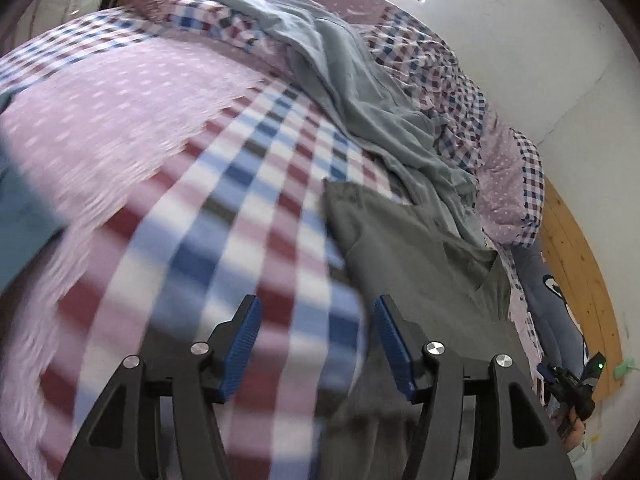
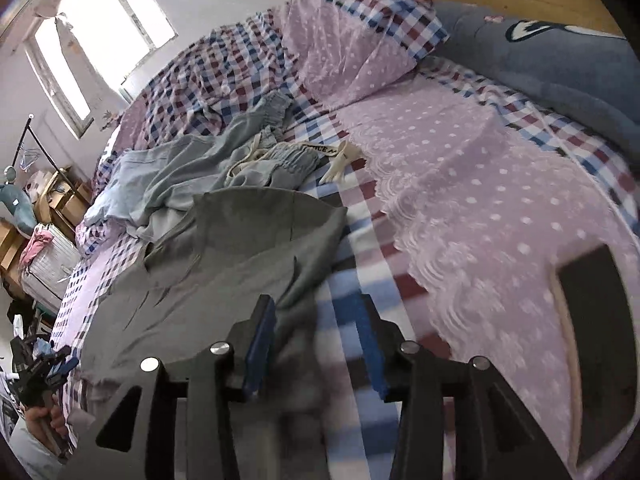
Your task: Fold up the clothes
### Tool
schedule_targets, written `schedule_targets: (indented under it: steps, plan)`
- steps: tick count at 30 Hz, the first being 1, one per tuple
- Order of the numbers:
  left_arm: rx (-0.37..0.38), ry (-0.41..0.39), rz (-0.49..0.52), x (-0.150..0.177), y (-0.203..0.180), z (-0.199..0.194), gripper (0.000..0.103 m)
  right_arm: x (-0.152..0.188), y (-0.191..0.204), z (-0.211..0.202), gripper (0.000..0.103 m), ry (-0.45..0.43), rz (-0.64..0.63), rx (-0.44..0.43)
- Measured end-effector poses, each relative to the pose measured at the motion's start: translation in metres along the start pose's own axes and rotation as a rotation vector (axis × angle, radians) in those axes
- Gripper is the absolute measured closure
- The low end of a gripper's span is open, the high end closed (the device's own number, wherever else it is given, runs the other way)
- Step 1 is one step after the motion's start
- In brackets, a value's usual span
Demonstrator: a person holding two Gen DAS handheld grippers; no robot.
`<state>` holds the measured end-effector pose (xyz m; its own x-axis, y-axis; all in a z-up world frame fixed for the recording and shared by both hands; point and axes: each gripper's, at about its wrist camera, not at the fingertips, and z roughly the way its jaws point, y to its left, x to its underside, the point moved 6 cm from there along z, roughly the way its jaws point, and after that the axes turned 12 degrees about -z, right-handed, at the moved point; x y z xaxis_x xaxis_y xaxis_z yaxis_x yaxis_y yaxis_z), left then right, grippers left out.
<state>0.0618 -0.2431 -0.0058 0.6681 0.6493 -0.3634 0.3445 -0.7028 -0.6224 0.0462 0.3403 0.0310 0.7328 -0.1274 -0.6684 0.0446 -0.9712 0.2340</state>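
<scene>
Grey garment point(image 1: 420, 264) lies spread on the bed point(image 1: 168, 128), lower centre-right of my left view, its near edge running under the camera. My left gripper point(image 1: 316, 344) hangs just above that left edge, jaws spread, nothing between them. My right gripper point(image 2: 316, 344), jaws also spread and empty, sits over the garment's right edge, lower centre. Both look staged for an edge pinch. Light blue clothes point(image 2: 208, 168) are heaped behind, probably waiting their turn.
</scene>
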Motion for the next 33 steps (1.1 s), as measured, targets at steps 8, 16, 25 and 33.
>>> schedule_targets:
  steps: [8,16,25,33]
  plan:
    - [0.102,-0.013,-0.165,0.032,0.024,-0.063,0.04,0.035,-0.008,-0.047,0.057,-0.037,0.049,0.033]
    - [0.158,0.084,-0.245,0.075,0.027,-0.085,0.04,0.043,0.019,-0.072,0.057,-0.097,0.022,-0.011]
    - [0.259,0.226,-0.21,0.102,0.003,-0.069,0.04,0.058,0.093,-0.067,0.057,-0.078,-0.114,-0.103]
    - [0.371,0.285,-0.269,0.103,0.0,-0.068,0.04,0.083,0.217,-0.062,0.057,-0.099,-0.457,-0.232]
